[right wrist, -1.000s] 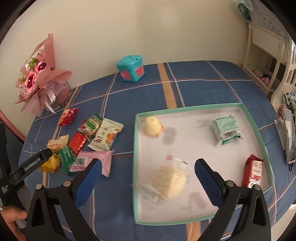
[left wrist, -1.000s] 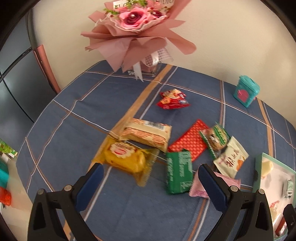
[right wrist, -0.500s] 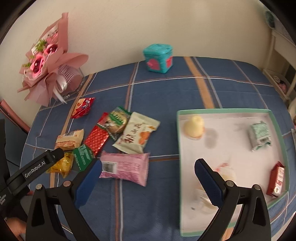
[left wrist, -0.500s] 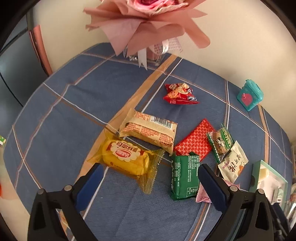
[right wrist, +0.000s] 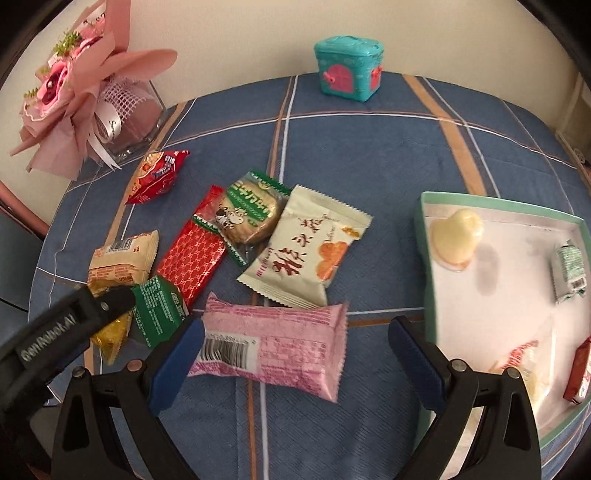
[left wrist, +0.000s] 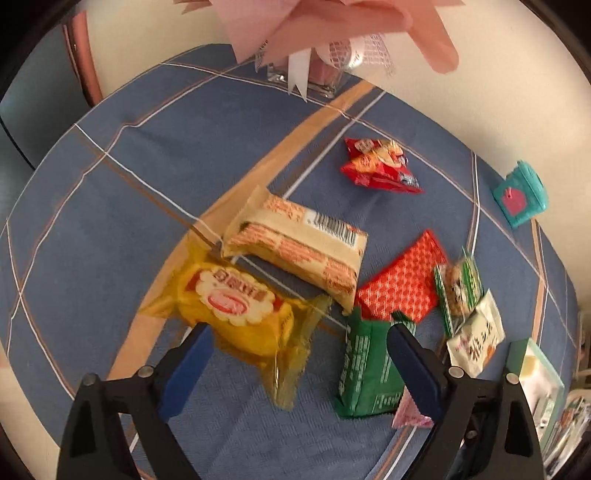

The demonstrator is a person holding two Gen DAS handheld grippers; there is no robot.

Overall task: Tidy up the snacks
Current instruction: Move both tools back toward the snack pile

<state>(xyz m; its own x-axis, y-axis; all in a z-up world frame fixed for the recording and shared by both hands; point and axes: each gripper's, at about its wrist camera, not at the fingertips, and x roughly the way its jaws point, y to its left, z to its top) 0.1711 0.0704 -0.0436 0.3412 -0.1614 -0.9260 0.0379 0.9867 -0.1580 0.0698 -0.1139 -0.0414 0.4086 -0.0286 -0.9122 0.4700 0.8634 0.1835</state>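
the left gripper (left wrist: 299,354) hangs over the near end of the snack pile on the blue plaid tablecloth (left wrist: 110,192); its jaws are closing, yet the blue pads touch nothing; the yellow packet (left wrist: 236,310) lies between them with its clear crimped end toward the camera, the left pad at its edge and the right pad over the green packet (left wrist: 365,369); a second ago the same jaws stood wider and farther back, with the yellow packet well ahead of the fingertips; now the pile fills the view and the pink bouquet (left wrist: 332,22) has slid mostly off the top; the cream wafer packet (left wrist: 299,247) leans on the yellow one; beyond lie the red patterned packet (left wrist: 402,284) and the red crinkled packet (left wrist: 380,166);

the right gripper (right wrist: 295,362) is spread wide and empty; the pink packet (right wrist: 273,347) lies between its pads, the left pad just beside its barcode end, the right pad clear of it; a second ago this gripper framed the mint-rimmed tray (right wrist: 421,229) and a pale bun in it; now the tray sits off to the right, holding a yellowish heart-shaped sweet (right wrist: 458,236), a small green-and-white packet (right wrist: 569,269) and a red packet at the edge; the white packet with orange print (right wrist: 306,251) and the round biscuit packet (right wrist: 251,214) lie just past the pink one; the teal box (right wrist: 349,66) stands at the far wall.
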